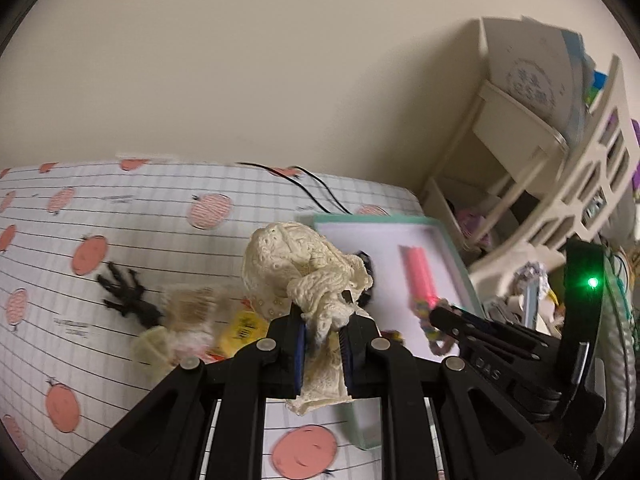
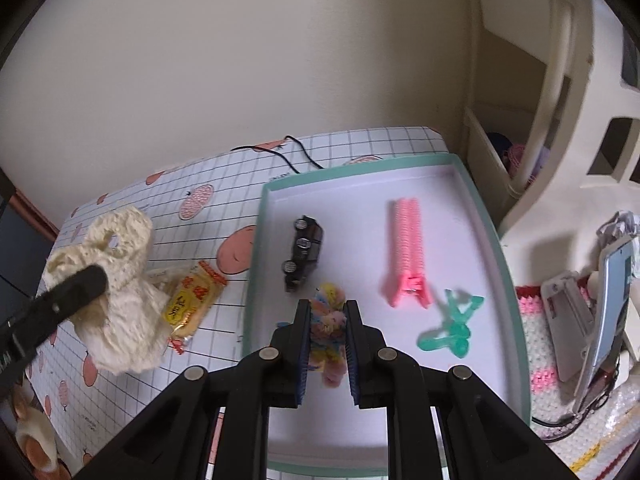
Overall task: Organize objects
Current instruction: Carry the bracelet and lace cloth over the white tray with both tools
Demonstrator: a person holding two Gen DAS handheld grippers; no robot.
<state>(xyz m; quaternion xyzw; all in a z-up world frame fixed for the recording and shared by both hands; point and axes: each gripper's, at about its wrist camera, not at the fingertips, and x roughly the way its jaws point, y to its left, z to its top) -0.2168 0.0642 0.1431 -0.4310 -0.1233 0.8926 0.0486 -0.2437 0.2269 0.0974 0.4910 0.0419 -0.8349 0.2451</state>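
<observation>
Left wrist view, left to right. A black claw-like hair clip [image 1: 126,294] lies on the table [image 1: 60,216], which has a grid cloth printed with pink fruit. At its 4 o'clock sit a blurred beige item [image 1: 188,308] and a yellow snack packet [image 1: 240,330]. The left gripper [image 1: 323,328] is pinched on a cream lace cloth [image 1: 296,264], which bunches above the fingers and hangs below them, raised off the table. At the cloth's 3 o'clock is a mint-rimmed tray [image 1: 452,248] with a white floor.

Right wrist view, left to right. The cream lace cloth [image 2: 120,280] hangs at 9 o'clock, and the snack packet [image 2: 194,300] touches its right edge. The tray [image 2: 256,240] holds a black toy car [image 2: 304,248] at 12 o'clock of the right gripper [image 2: 328,320]. That gripper is clamped on a fluffy multicoloured pompom string [image 2: 326,320], held over the tray's near part. At 2 o'clock lies a pink hair clip [image 2: 408,256], and just beside its lower end a green clip [image 2: 452,328]. A cream shelf unit [image 2: 552,120] stands beyond the tray's right rim. Whether the pompom string touches the tray floor cannot be told.
</observation>
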